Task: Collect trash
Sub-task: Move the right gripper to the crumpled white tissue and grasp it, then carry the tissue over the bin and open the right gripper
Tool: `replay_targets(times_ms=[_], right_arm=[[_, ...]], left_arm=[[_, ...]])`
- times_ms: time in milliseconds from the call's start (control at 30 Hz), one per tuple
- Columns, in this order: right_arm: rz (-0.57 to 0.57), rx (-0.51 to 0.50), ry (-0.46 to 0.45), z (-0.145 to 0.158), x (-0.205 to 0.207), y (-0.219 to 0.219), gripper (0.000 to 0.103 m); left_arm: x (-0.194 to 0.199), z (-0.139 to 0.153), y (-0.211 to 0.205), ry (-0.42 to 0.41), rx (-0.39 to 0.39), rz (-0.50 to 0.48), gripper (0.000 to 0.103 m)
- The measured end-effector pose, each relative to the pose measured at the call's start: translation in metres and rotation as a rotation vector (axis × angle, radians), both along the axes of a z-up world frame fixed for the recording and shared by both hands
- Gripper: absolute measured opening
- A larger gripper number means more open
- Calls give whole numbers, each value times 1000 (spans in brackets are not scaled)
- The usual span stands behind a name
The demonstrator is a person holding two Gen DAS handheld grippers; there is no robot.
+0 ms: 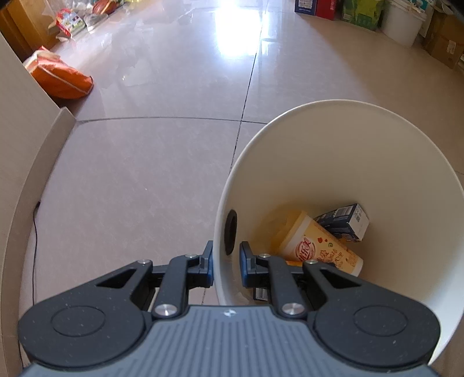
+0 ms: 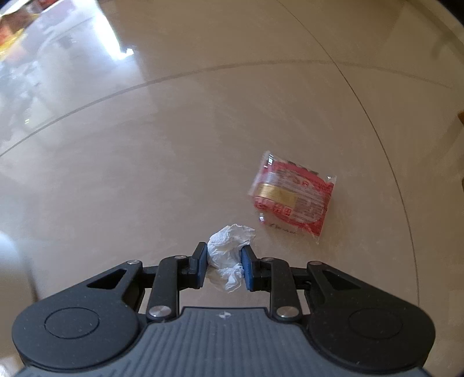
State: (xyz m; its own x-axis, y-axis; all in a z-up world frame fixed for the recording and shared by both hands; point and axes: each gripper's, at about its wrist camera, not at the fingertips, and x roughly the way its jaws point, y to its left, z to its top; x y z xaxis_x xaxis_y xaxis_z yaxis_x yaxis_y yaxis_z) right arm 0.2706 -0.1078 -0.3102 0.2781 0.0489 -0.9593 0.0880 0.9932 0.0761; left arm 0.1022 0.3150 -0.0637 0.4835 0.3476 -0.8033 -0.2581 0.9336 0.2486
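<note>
My left gripper is shut on the near wall of a white bin, one finger outside and one inside. In the bin lie a yellow cup and a dark blue carton. My right gripper is shut on a crumpled white tissue, which bulges out past the pads above the tiled floor. A red snack wrapper lies flat on the floor, ahead and to the right of the tissue.
An orange bag rests against a beige wall corner at the left. Boxes and a white bucket line the far right wall. More packets sit at the far left. A thin black cable runs along the wall base.
</note>
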Motion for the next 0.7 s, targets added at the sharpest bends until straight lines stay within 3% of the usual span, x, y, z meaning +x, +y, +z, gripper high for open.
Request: replay_targets(times_ms=[100, 400, 700], right_arm=[[63, 27, -32, 37, -21, 7, 29], [281, 49, -137, 145, -55, 53, 29], [537, 151, -241, 233, -68, 145, 29]], left_arm=[[-1, -1, -2, -4, 22, -11, 14], [-3, 3, 4, -10, -27, 2, 14], [-4, 5, 7, -10, -51, 5, 14]])
